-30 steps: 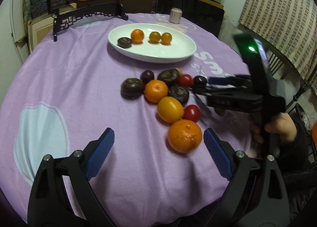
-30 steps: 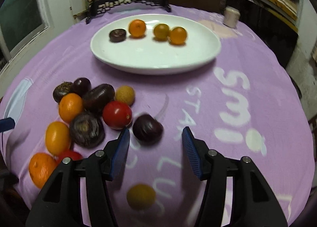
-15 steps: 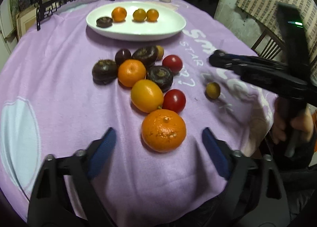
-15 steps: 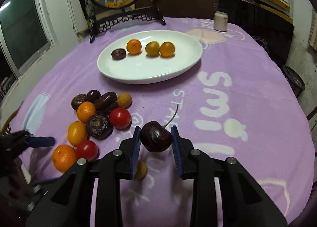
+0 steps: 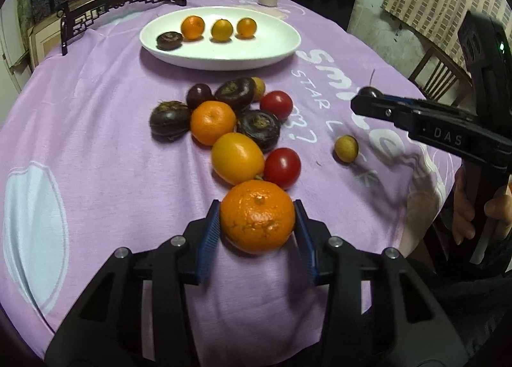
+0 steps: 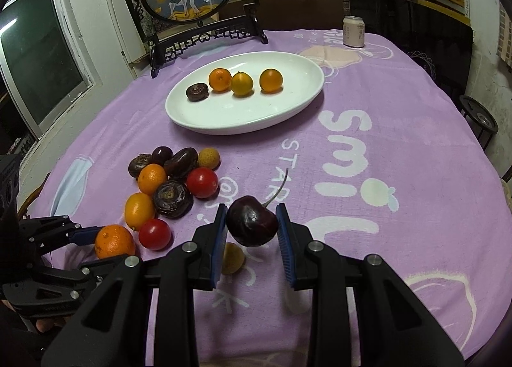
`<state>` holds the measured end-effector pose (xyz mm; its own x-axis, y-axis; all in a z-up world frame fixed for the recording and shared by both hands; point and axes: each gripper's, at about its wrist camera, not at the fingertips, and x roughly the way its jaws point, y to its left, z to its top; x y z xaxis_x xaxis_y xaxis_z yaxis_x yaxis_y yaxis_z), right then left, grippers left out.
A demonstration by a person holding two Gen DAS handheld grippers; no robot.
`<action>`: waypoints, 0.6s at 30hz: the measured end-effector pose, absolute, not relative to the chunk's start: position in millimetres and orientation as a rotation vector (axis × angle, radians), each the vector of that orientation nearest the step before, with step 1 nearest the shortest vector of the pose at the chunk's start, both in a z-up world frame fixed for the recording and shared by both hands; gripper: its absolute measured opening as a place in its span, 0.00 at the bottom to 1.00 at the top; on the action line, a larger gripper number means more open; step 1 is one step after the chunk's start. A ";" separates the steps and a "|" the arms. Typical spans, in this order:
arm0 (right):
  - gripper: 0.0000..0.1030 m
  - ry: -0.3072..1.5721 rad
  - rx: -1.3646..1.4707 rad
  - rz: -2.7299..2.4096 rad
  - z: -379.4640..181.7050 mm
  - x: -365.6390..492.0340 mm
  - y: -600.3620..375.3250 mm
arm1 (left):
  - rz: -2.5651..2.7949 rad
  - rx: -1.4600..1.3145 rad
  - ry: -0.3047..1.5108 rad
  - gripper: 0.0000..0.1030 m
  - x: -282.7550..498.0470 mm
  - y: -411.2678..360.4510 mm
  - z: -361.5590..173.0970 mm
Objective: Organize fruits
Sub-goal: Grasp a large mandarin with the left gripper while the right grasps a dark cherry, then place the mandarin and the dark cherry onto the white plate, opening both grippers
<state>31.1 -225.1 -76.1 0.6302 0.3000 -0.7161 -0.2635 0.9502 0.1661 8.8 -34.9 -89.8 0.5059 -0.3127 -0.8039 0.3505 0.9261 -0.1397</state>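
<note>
My left gripper (image 5: 257, 232) has just been closing, and its blue ribbed pads now press both sides of a large bumpy-skinned orange mandarin (image 5: 257, 216) that sits on the lilac fleece tablecloth (image 5: 96, 117); the fruit is between the jaws at the near end of the loose heap. My right gripper (image 6: 252, 232) is clamped on a dark glossy cherry with a thin pale stem (image 6: 252, 220), carried clear above the cloth; its jaws came together within the last moment and now hold the fruit firmly, stem pointing toward 1 o'clock.

From the mandarin, the rest of the heap runs toward 12 o'clock: a smooth yellow-orange oval fruit (image 5: 237, 157) touching it, a red cherry tomato (image 5: 282, 168) just beside that at 1 o'clock, then a wrinkled dark brown round fruit (image 5: 258, 125), a smaller orange tangerine (image 5: 212, 123), another red tomato (image 5: 276, 105) and more dark fruits behind. A small tan longan (image 5: 346, 148) lies alone at 2 o'clock, apart from the heap; in the right wrist view it shows partly behind my left finger (image 6: 232, 258).

The white oval ceramic plate (image 6: 288, 110) lies well beyond the heap at 12 o'clock, holding one dark wrinkled fruit and three small orange ones in a row; a pale drinks can (image 6: 353, 31) stands at the far edge.
</note>
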 end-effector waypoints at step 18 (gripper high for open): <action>0.30 0.756 -0.061 0.360 -17.0 114.4 -185.5 | -0.268 0.028 0.757 0.44 91.8 2.1 -6.8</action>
